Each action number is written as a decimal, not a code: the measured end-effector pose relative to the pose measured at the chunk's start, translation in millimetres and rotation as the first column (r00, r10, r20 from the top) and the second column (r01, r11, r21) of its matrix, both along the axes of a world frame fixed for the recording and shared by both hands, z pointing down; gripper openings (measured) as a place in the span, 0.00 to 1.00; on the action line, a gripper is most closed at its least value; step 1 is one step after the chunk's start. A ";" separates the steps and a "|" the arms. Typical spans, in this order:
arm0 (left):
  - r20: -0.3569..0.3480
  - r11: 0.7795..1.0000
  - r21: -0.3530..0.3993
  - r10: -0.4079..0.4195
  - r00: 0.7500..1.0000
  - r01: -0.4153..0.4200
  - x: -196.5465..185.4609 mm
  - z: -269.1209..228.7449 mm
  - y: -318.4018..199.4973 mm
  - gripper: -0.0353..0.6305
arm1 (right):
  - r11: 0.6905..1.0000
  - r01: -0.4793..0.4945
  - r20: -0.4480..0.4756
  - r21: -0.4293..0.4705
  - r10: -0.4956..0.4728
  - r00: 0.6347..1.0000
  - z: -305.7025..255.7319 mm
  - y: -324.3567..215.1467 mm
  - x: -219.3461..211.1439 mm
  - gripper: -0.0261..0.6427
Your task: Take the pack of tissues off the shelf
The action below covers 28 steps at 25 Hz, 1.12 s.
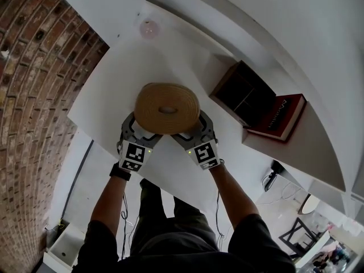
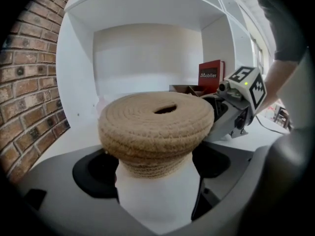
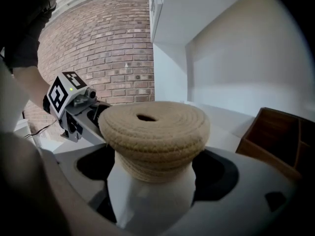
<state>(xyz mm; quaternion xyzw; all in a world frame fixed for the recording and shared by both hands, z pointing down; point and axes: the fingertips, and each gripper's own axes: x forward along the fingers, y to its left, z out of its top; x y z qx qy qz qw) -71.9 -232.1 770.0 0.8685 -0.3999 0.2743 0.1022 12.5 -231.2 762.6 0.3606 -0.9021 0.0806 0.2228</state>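
Tissue holder (image 1: 166, 108), woven lid over white body, is held upright, long axis vertical, lid hole upward, at the white shelf (image 1: 108, 90). Its white body is clamped between left claw (image 1: 140, 131) and right claw (image 1: 193, 131). Contents of the wooden box (image 1: 243, 92) cannot be made out.

Both arms raised; left hand-held gripper (image 1: 135, 134) and right hand-held gripper (image 1: 200, 132) clamp the tissue pack (image 1: 166, 108)

The woven lid (image 1: 166, 108) is hiding the tips of the fingers (image 1: 132, 128) from above — and is covering the white pack of tissues (image 2: 157, 195) under it. The wooden box (image 3: 283, 136) is running out of sight at the right.
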 end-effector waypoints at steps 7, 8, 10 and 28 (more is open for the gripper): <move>0.032 1.000 -0.004 0.003 0.999 -0.003 -4.2 7.0 3.0 0.76 | 1.000 0.000 -0.027 -0.006 0.000 1.000 6.5 1.6 3.3 0.78; 0.038 1.000 -0.013 0.006 0.999 -0.005 -5.9 8.5 4.0 0.76 | 1.000 0.004 -0.032 -0.007 -0.004 0.999 6.3 2.3 3.9 0.78; 0.051 0.999 -0.038 0.008 0.999 -0.006 -10.3 12.7 7.2 0.76 | 1.000 0.012 -0.047 -0.009 -0.012 0.999 5.6 4.3 5.8 0.78; -0.019 0.998 -0.024 -0.052 0.998 0.051 -54.8 -87.3 57.1 0.68 | 0.989 -0.143 -0.003 -0.037 0.143 0.990 -89.0 57.5 56.2 0.75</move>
